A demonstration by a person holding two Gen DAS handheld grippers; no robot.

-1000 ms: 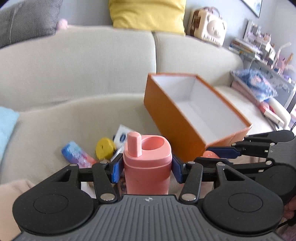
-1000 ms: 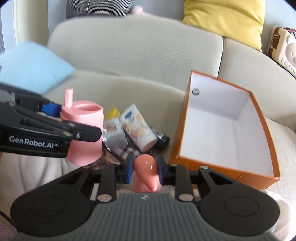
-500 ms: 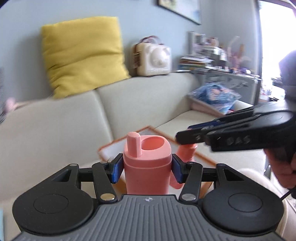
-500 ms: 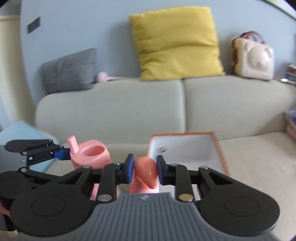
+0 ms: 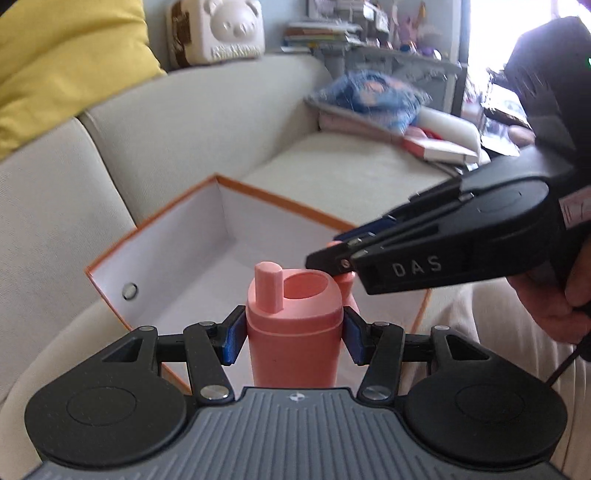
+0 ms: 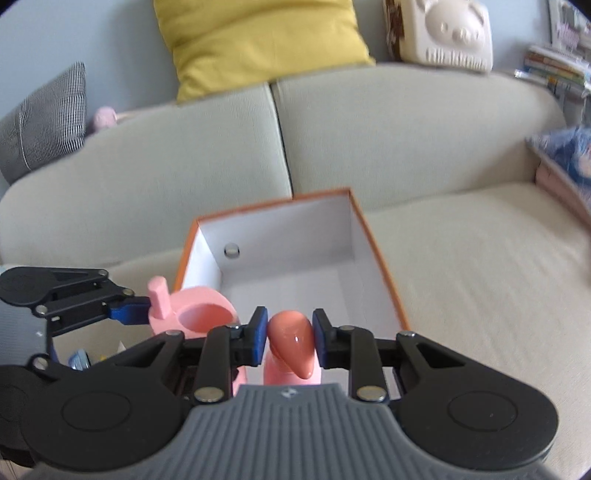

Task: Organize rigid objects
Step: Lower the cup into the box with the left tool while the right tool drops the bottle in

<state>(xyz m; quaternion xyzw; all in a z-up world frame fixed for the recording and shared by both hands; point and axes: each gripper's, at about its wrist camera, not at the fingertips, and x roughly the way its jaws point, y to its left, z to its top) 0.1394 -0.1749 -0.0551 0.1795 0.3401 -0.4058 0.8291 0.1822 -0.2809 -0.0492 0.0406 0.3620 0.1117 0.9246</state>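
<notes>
My left gripper (image 5: 293, 338) is shut on a pink cup with a spout (image 5: 293, 325), held upright over the near edge of an orange box with a white inside (image 5: 177, 266). My right gripper (image 6: 289, 338) is shut on a small coral-pink bottle with a rounded cap (image 6: 291, 341), held above the same orange box (image 6: 373, 254). In the right wrist view the pink cup (image 6: 201, 315) and the left gripper (image 6: 129, 308) sit at the left. The right gripper (image 5: 325, 258) reaches in from the right just behind the cup in the left wrist view. The box looks empty.
The box rests on a beige sofa (image 6: 461, 266). A yellow cushion (image 6: 258, 40), a checked cushion (image 6: 40, 122) and a cream bear-faced bag (image 6: 450, 33) line the backrest. Blue fabric on a pink stack (image 5: 373, 96) lies at the sofa's far right. Small items (image 6: 79, 360) peek out bottom left.
Both grippers have swung with their pink objects from the pile of small items over to above the orange box, which now lies right beneath them. Both grips are unchanged.
</notes>
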